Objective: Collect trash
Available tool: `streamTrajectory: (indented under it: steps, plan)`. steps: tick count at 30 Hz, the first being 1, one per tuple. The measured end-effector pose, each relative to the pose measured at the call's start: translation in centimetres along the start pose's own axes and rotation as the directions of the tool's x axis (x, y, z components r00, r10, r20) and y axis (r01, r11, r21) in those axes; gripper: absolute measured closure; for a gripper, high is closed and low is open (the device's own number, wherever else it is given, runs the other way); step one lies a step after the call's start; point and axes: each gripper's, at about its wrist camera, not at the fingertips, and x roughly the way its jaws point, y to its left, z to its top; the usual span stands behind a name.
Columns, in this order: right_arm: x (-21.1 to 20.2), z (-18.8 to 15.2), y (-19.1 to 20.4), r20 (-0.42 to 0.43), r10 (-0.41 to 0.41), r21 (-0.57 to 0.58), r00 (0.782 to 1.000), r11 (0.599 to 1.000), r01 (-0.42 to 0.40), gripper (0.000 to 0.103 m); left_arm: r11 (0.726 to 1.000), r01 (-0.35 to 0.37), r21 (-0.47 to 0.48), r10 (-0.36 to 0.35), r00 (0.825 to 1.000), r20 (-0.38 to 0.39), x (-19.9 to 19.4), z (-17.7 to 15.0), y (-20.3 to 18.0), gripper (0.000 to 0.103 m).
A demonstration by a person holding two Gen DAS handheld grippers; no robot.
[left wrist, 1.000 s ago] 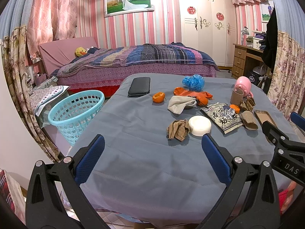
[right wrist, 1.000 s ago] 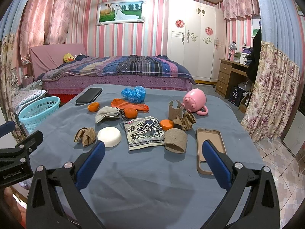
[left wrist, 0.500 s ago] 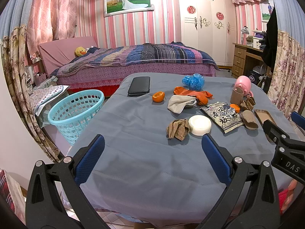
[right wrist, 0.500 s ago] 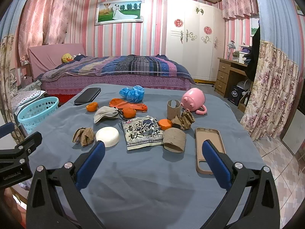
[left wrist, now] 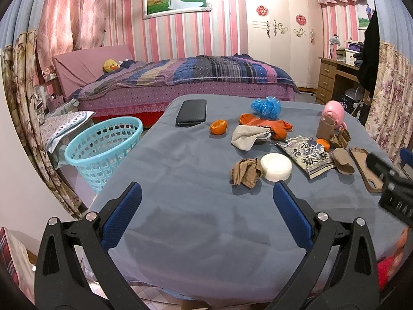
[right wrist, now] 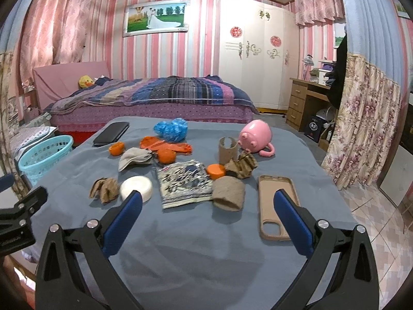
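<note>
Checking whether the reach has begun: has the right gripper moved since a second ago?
Yes. The right gripper has crept forward: the white bowl now meets its left fingertip, where earlier it lay clear beyond.

Bright even indoor light; soft shadows under tongs; strong fisheye warp, dark corners.

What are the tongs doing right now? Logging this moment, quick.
Left tongs: open, holding nothing, above the table.
Right tongs: open, holding nothing.

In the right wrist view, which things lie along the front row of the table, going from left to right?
Crumpled brown paper → white bowl → printed snack wrapper → flattened cardboard tube → phone case.
</note>
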Motion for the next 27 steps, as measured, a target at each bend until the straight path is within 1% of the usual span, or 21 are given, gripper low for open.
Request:
streamTrajectory:
  steps: [4, 8, 9, 11, 13, 15, 17, 18, 19, 21, 22, 23, 24, 25, 27]
  plan:
    - [0.9, 1.1, -1.0, 0.011, -0.039, 0.003, 0.999, 0.999, 0.039, 0.004, 1.000, 0.003, 0.002, -0.003, 1.000, -0.018, 1.5, 0.0, -0.1, 0.005]
    - [2.7, 2.3, -2.0, -0.006, -0.054, 0.000, 0.999, 0.999, 0.054, 0.004, 0.998, 0.059, -0.012, -0.059, 0.996, -0.066, 4.1, 0.6, -0.7, 0.005]
    - [3.0, 2.5, -2.2, -0.007, -0.058, -0.002, 0.998, 0.998, 0.058, 0.004, 0.996, 0.084, -0.016, -0.085, 0.994, -0.071, 4.7, 0.8, -1.0, 0.005]
    - [4.0, 3.0, -3.0, -0.007, -0.077, 0.007, 0.997, 0.997, 0.077, 0.004, 0.996, 0.089, -0.006, -0.089, 0.994, -0.071, 5.9, 1.0, -1.5, 0.005]
    - [5.5, 3.3, -3.8, -0.027, -0.074, 0.023, 0.997, 0.997, 0.074, 0.004, 0.996, 0.086, 0.001, -0.086, 0.992, -0.095, 7.7, 1.2, -2.1, 0.005]
    - [6.7, 3.0, -4.1, -0.037, -0.079, 0.021, 0.996, 0.997, 0.080, 0.004, 0.993, 0.115, -0.023, -0.117, 0.985, -0.125, 9.5, 1.3, -2.3, 0.005]
    - [7.9, 2.4, -4.0, -0.077, -0.096, 0.000, 0.992, 0.995, 0.096, 0.004, 0.991, 0.127, -0.037, -0.131, 0.980, -0.148, 11.2, 1.3, -2.4, 0.005]
    - [8.5, 2.2, -3.9, -0.110, -0.106, -0.015, 0.988, 0.994, 0.105, 0.004, 0.990, 0.134, -0.043, -0.140, 0.976, -0.166, 12.2, 1.3, -2.5, 0.008]
    - [8.7, 2.0, -3.8, -0.116, -0.109, -0.020, 0.987, 0.994, 0.107, 0.004, 0.988, 0.146, -0.048, -0.153, 0.972, -0.181, 12.9, 1.2, -2.6, 0.011]
    - [8.9, 1.7, -3.5, -0.107, -0.109, -0.036, 0.988, 0.994, 0.106, 0.004, 0.982, 0.182, -0.054, -0.189, 0.959, -0.210, 14.0, 1.2, -2.9, 0.029]
    - [9.0, 1.6, -3.3, -0.107, -0.114, -0.043, 0.988, 0.993, 0.110, 0.004, 0.978, 0.200, -0.056, -0.207, 0.953, -0.220, 14.4, 1.2, -3.0, 0.035]
    - [9.0, 1.5, -3.1, -0.109, -0.110, -0.046, 0.988, 0.993, 0.105, 0.004, 0.972, 0.226, -0.062, -0.235, 0.945, -0.230, 14.7, 1.2, -3.1, 0.047]
    - [9.2, 1.4, -3.0, -0.114, -0.096, -0.048, 0.989, 0.995, 0.091, 0.004, 0.963, 0.261, -0.072, -0.271, 0.934, -0.235, 14.9, 1.2, -3.1, 0.055]
    - [9.3, 1.3, -2.7, -0.121, -0.070, -0.050, 0.990, 0.997, 0.064, 0.004, 0.960, 0.269, -0.074, -0.279, 0.931, -0.233, 14.8, 1.2, -3.2, 0.055]
    - [9.5, 1.1, -1.9, -0.132, -0.034, -0.056, 0.991, 0.998, 0.027, 0.004, 0.967, 0.249, -0.047, -0.253, 0.941, -0.224, 14.3, 1.3, -3.2, 0.057]
